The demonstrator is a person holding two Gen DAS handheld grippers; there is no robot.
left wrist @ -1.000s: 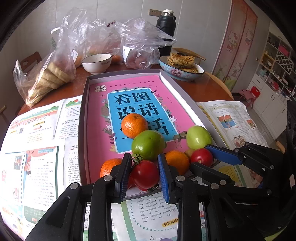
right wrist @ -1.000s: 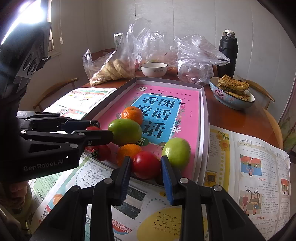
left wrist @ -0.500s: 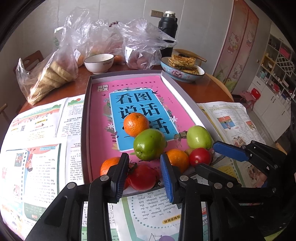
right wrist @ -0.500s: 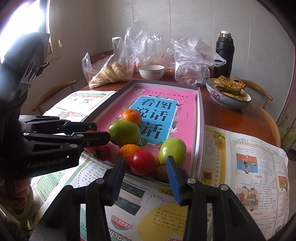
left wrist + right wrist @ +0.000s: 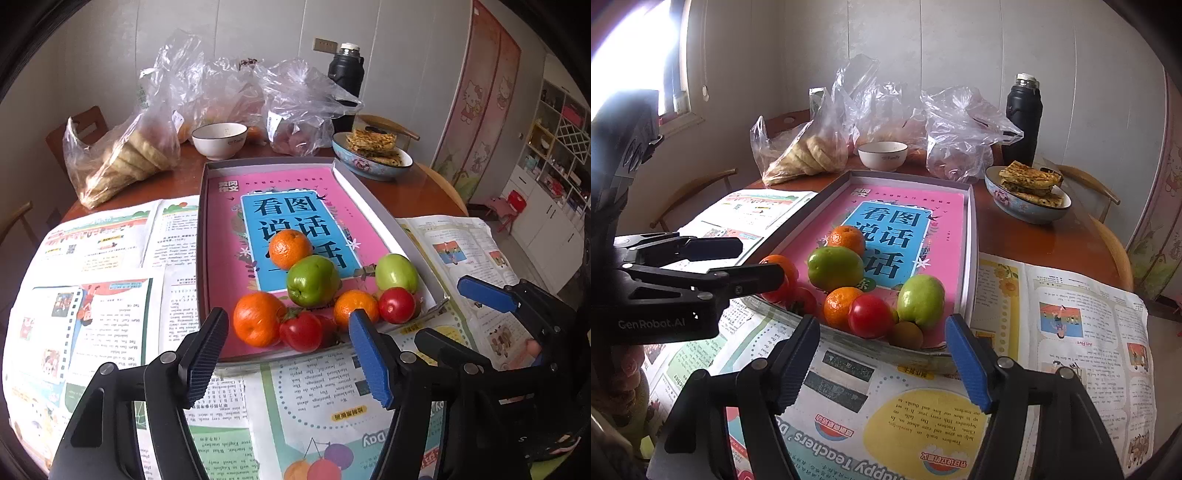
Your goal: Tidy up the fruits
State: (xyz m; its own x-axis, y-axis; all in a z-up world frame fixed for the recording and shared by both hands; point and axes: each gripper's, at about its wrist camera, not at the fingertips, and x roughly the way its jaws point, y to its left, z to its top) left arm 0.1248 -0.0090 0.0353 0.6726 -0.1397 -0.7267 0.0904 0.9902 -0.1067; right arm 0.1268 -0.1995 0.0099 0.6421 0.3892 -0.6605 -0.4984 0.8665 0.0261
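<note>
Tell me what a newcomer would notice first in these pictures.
The cluster of bright fruit first: oranges, green apples and red tomatoes bunched at the near end of the pink book tray. Next, the two open tongs, left tongs and right tongs, poised just short of the tray's near edge over the newspapers. Behind, crumpled plastic bags crowd the table's far side.
</note>
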